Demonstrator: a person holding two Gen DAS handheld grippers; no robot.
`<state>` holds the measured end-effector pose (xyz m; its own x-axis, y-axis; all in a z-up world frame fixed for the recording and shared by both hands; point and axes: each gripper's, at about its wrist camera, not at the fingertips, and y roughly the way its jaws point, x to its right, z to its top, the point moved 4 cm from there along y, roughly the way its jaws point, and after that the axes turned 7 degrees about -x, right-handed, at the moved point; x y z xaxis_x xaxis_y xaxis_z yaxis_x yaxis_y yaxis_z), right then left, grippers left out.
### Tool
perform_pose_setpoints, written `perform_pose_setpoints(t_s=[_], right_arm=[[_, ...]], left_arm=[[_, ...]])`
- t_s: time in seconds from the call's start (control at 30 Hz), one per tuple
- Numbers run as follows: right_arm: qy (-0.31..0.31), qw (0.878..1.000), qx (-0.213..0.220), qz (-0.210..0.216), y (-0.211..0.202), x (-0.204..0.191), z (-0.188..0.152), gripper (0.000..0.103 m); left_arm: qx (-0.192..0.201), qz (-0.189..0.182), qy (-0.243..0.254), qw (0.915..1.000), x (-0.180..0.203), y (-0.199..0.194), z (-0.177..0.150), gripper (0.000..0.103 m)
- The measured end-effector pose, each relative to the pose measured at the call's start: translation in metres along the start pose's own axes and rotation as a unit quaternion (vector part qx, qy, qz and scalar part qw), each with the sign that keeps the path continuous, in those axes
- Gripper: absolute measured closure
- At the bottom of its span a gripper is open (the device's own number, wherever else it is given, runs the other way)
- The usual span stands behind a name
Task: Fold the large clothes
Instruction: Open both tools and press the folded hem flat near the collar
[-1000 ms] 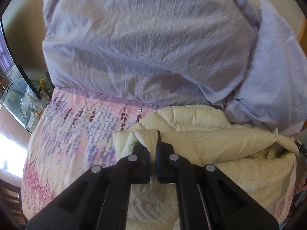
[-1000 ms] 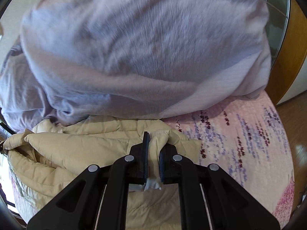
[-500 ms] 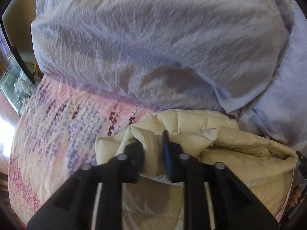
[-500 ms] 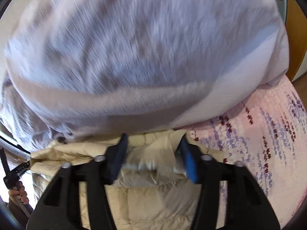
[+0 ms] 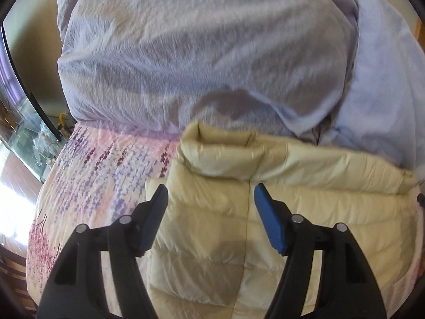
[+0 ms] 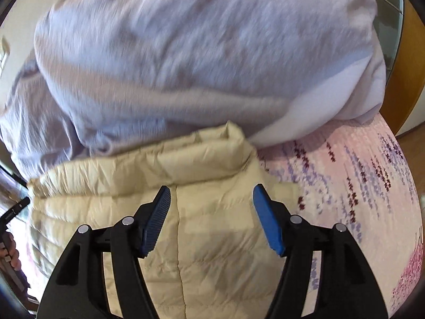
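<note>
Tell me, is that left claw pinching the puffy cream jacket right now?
No, the left gripper stands wide open above the cream jacket, with nothing caught between its blue pads.

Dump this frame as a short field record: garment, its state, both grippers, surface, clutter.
garment: cream quilted puffer jacket
garment state: lying folded on the bed, collar toward the bedding pile
left gripper: open, jaws wide, nothing between them, above the jacket
right gripper: open, jaws wide, nothing between them, above the jacket
surface: pink floral bedspread
clutter: bulky lavender-grey duvet heaped behind the jacket, touching its collar edge
</note>
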<state>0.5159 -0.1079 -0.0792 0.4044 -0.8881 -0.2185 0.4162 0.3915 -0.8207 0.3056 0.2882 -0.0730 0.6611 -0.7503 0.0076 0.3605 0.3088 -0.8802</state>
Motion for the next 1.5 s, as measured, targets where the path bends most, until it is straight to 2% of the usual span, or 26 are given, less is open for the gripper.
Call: perform_pose_setpoints(t_s=[0.23, 0.47, 0.93, 1.07, 1.1, 1.2, 1.5], right_arm=[[-0.034, 0.998, 0.000, -0.060, 0.036, -0.014, -0.014, 0.037], [-0.040, 0.995, 0.006, -0.088, 0.059, -0.017, -0.009, 0.036], [-0.035, 0.993, 0.021, -0.106, 0.087, -0.018, -0.002, 0.027], [-0.033, 0.993, 0.025, -0.107, 0.093, -0.018, 0.002, 0.024], [-0.031, 0.993, 0.026, -0.107, 0.101, -0.004, 0.002, 0.024], [-0.031, 0.993, 0.028, -0.107, 0.103, -0.001, 0.003, 0.023], [-0.031, 0.993, 0.034, -0.110, 0.117, -0.004, 0.004, 0.021]], left_arm=[[0.004, 0.029, 0.001, 0.9996, 0.013, 0.033, -0.027, 0.029], [0.012, 0.040, -0.009, 0.9991, 0.011, 0.053, -0.018, 0.025], [0.018, 0.061, -0.005, 0.9980, 0.014, 0.087, 0.002, 0.018], [0.019, 0.059, -0.007, 0.9980, 0.013, 0.092, 0.004, 0.016], [0.019, 0.058, -0.009, 0.9981, 0.012, 0.094, 0.004, 0.016], [0.020, 0.053, -0.013, 0.9983, 0.011, 0.097, 0.004, 0.015], [0.020, 0.046, -0.019, 0.9986, 0.012, 0.103, 0.005, 0.013]])
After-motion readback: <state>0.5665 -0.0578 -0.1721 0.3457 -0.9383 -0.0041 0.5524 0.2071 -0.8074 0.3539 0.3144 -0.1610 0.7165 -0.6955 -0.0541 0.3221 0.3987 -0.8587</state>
